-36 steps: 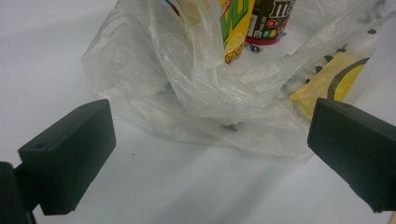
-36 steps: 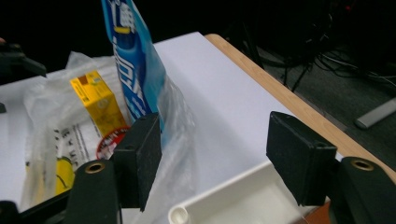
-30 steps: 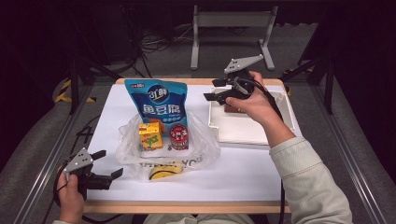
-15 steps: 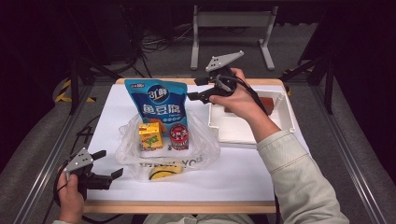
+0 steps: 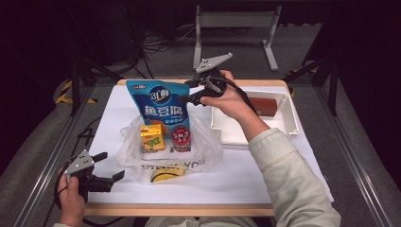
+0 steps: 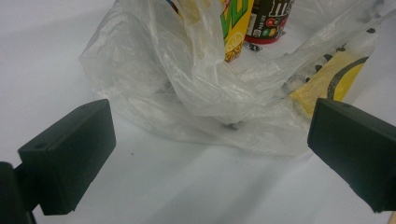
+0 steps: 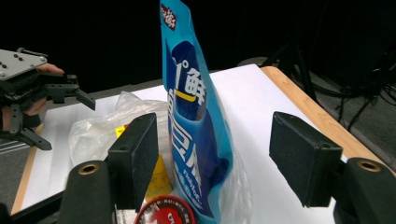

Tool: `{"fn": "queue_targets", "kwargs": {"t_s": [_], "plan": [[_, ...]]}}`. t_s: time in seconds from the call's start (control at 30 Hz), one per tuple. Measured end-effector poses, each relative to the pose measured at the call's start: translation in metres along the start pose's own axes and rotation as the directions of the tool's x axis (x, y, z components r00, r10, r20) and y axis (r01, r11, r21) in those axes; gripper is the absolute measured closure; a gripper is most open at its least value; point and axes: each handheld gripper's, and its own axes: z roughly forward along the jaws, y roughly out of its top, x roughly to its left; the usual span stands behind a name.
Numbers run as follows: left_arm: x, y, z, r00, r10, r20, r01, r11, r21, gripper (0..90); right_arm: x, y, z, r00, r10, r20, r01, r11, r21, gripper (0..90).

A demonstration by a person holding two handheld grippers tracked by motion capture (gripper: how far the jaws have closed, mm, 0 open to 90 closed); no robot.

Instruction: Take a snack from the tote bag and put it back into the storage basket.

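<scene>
- Where the white tabletop [image 5: 265, 170] nears its far edge, stands a tall blue foil snack pouch [image 5: 161, 101] with white lettering, left of centre.
- Upright on its base: long axis vertical, sealed top edge pointing up, printed face turned toward the person's side.
- Seen nearly edge-on in the right gripper view [image 7: 196, 140], narrow side toward the camera and leaning slightly.
- Foot hidden behind a small yellow drink carton [image 5: 152, 137] and a short red can [image 5: 181, 138], all gathered in a crumpled clear plastic bag [image 5: 203, 146].
- Right tongs [image 5: 187, 92] held level at the pouch's upper right corner, spread wide and just opened a little further; pouch between the two black pads in the right gripper view [image 7: 215, 163], with a gap on both sides, nothing pinched.
- Left tongs [image 5: 112, 165] low at the near left corner of the tabletop, spread and empty, aimed at the near edge of the plastic bag [image 6: 187, 93], just short of it.
- To the right, a shallow white rectangular tray [image 5: 288, 109] holding a brown block [image 5: 262, 106], partly behind the right hand.
</scene>
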Motion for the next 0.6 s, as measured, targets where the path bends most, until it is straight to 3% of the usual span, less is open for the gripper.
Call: {"fn": "queue_targets", "kwargs": {"t_s": [0.6], "plan": [[0.000,0.000,0.000,1.0000,0.001,0.000,-0.001,1.0000,-0.002,1.5,-0.003,-0.012,0.039,0.9981,0.011,-0.060,-0.013,0.999,-0.032,32.5]]}}
